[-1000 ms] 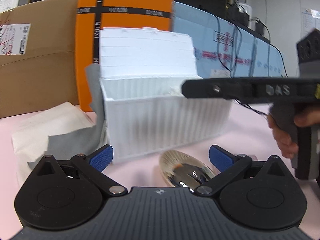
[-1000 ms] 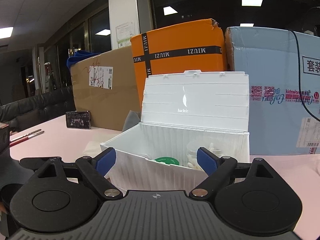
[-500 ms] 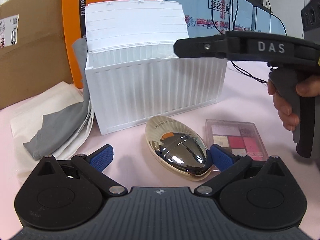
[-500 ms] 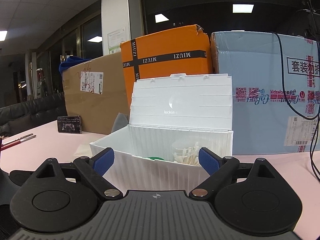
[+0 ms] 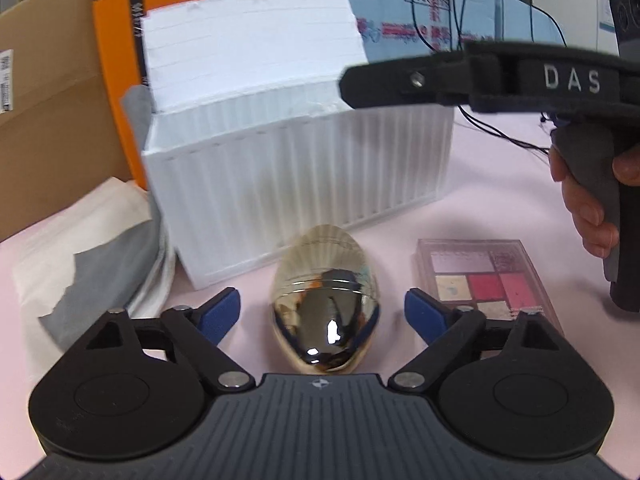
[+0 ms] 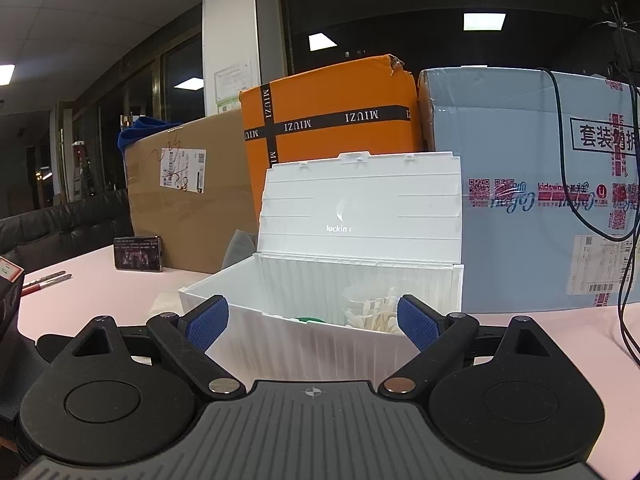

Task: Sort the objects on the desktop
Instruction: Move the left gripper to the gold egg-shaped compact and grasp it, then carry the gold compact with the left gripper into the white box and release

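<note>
A shiny gold egg-shaped case lies on the pink table in front of the white ribbed box. My left gripper straddles the case; its jaws are closing, and a gap shows between each blue pad and the case. An eyeshadow palette lies just right of the case. In the right wrist view the box stands with its lid up, a clear cup of cotton swabs inside. My right gripper hovers open before the box's front wall, holding nothing.
Behind the white box stand an orange carton, a brown carton and a pale blue carton with black cables. A grey cloth on a white bag lies to the box's left. A hand grips the right tool.
My left gripper dipped forward until the gold case lay between its fingers, and the jaws narrowed around it. The right gripper's view crept slightly closer to the box.
</note>
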`<state>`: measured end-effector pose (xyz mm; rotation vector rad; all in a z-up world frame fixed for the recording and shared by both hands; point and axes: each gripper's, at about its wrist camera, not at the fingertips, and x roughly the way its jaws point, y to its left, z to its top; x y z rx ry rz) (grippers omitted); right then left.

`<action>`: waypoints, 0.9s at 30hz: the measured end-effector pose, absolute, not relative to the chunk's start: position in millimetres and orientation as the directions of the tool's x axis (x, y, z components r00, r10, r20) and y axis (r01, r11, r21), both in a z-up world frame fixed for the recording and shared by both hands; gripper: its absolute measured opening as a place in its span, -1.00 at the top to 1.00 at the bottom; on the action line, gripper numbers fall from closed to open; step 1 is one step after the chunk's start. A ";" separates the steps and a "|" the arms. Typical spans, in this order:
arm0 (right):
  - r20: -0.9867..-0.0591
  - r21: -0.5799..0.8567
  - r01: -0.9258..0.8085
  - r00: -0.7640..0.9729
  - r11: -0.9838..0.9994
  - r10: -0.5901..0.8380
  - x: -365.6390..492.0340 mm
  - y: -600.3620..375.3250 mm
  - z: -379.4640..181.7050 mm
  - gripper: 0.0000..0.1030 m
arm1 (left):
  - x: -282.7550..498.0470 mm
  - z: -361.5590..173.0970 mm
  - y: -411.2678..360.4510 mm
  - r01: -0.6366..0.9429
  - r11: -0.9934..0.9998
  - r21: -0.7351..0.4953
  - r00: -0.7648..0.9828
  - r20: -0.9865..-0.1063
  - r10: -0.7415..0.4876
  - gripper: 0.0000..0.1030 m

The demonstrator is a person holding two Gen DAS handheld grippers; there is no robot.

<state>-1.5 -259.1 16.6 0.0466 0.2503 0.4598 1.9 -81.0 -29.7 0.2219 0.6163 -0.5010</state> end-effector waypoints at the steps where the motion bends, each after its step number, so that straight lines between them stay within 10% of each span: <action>1: -0.230 0.100 -0.433 0.866 0.896 0.444 -1.9 -258.6 16.4 -0.78 | 3.0 -29.6 -80.3 0.516 0.856 0.036 0.695 -0.602 -0.393 -0.51; 7: -0.229 0.102 -0.434 0.866 0.895 0.445 -0.6 -259.8 14.7 -0.78 | 6.5 -28.2 -73.6 0.499 0.867 -0.001 0.698 -0.592 -0.402 -0.05; 27: -0.210 0.105 -0.427 0.873 0.898 0.440 2.4 -262.9 17.3 -0.79 | -19.2 16.3 -57.5 0.543 0.838 -0.056 0.733 -0.456 -0.506 -0.04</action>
